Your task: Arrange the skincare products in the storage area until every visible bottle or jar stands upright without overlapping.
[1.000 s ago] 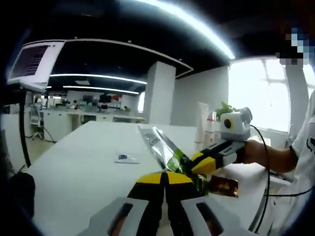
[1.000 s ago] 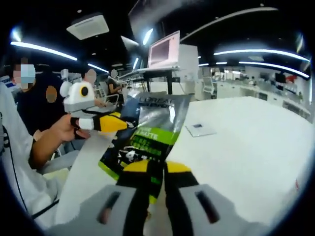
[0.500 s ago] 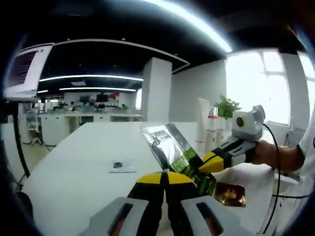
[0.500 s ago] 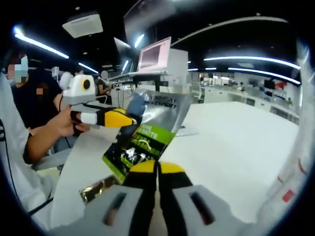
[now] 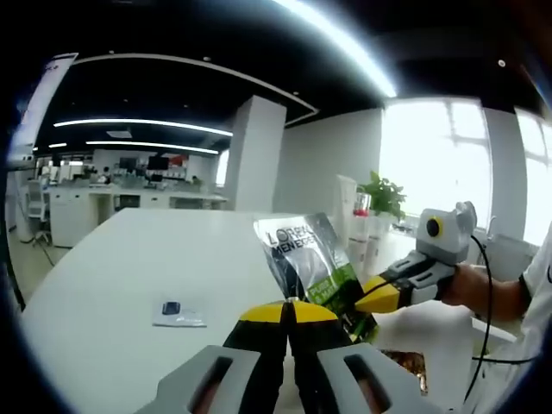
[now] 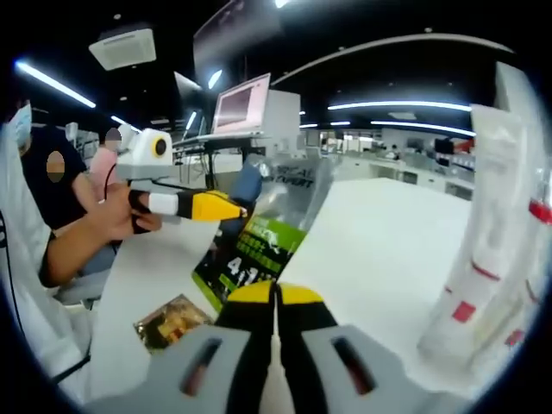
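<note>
You had the foil sachet (image 5: pixel 310 263) pinched between both claws above the counter (image 5: pixel 129 276): your left claw (image 5: pixel 289 309) clenched on its lower edge, your right claw (image 6: pixel 276 293) likewise. Its long axis rose upward; the upright tubes (image 6: pixel 492 250) stood just right.

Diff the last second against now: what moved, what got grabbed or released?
Both cameras swung, so most of the shift is viewpoint. The tall white tubes have come close into the right gripper view, and a small gold-brown packet now shows on the white table. Nothing grabbed or released: both the left hand-held gripper and right hand-held gripper stay shut on the silver-and-green foil pouch.
</note>
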Motion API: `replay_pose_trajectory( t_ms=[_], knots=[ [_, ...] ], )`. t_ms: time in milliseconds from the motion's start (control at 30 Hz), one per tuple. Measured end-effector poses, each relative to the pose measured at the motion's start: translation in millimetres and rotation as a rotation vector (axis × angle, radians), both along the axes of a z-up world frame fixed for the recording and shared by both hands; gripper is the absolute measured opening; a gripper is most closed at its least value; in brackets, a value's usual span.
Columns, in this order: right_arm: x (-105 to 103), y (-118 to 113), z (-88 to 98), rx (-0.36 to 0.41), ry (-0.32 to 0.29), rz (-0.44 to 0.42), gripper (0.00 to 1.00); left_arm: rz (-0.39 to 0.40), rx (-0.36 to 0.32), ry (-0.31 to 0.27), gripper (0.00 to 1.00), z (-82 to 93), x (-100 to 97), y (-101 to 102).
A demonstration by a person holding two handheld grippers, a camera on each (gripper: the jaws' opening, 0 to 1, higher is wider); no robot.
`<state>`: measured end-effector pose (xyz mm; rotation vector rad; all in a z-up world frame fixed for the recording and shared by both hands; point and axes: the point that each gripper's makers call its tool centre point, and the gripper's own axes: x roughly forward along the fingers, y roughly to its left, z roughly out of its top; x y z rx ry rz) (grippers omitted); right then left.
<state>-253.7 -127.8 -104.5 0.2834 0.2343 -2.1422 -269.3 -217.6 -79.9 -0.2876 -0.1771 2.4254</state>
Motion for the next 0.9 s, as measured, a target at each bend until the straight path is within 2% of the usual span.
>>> replay_pose_trajectory(
  t_ms=[433,533,900],
  knots=[
    [-11.8,45.6,0.4,0.038,0.025,-0.164,0.00,-0.125,-0.027,-0.020,0.00,-2.3,-21.6,48.4],
    [-13.2,52.1,0.5,0.059,0.039,-0.187,0.00,-0.141,-0.035,-0.013,0.00,-1.8,-23.7,55.6],
    [-20.8,66.3,-8.1,0.088,0.021,-0.246,0.00,-0.170,-0.074,-0.025,0.00,-10.6,-33.0,73.6]
  ],
)
